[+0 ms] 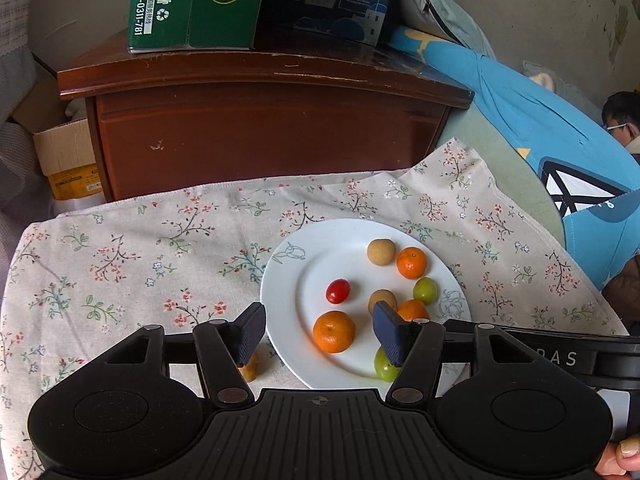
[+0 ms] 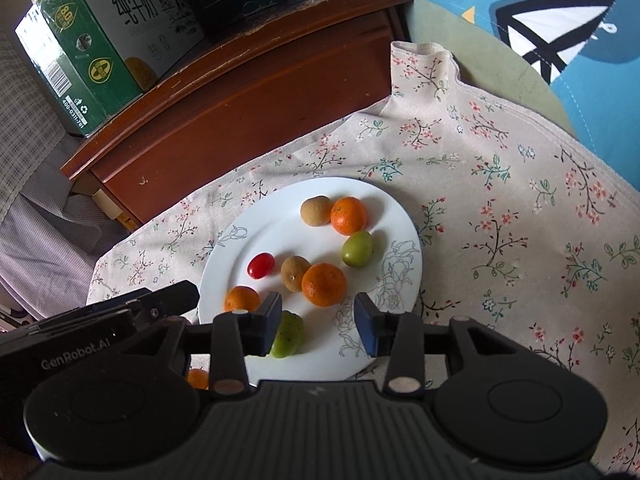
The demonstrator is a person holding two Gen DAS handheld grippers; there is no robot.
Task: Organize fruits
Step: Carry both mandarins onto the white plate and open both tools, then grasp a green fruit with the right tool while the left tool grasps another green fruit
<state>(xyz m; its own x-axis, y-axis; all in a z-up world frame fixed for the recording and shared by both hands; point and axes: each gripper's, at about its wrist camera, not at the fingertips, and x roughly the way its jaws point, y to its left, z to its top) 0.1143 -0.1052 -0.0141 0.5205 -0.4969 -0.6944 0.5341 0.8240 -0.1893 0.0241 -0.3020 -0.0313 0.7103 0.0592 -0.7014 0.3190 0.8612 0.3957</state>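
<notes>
A white plate (image 1: 288,280) (image 2: 224,276) on the floral cloth holds several small fruits: mandarins (image 1: 334,331) (image 2: 324,284), brown longans (image 1: 381,251) (image 2: 316,210), green fruits (image 1: 425,290) (image 2: 357,249) and a red cherry tomato (image 1: 338,291) (image 2: 261,265). A brown fruit (image 1: 251,369) lies on the cloth beside the plate, under my left finger. My left gripper (image 1: 320,334) is open over the plate's near edge. My right gripper (image 2: 318,326) is open and empty above the plate's near rim, a green fruit (image 2: 289,334) by its left finger.
A brown wooden cabinet (image 1: 260,128) (image 2: 240,92) stands behind the cloth with green and dark cartons (image 1: 192,4) (image 2: 92,48) on top. A cardboard box (image 1: 66,156) sits at the left. A person in blue (image 1: 560,152) is at the right.
</notes>
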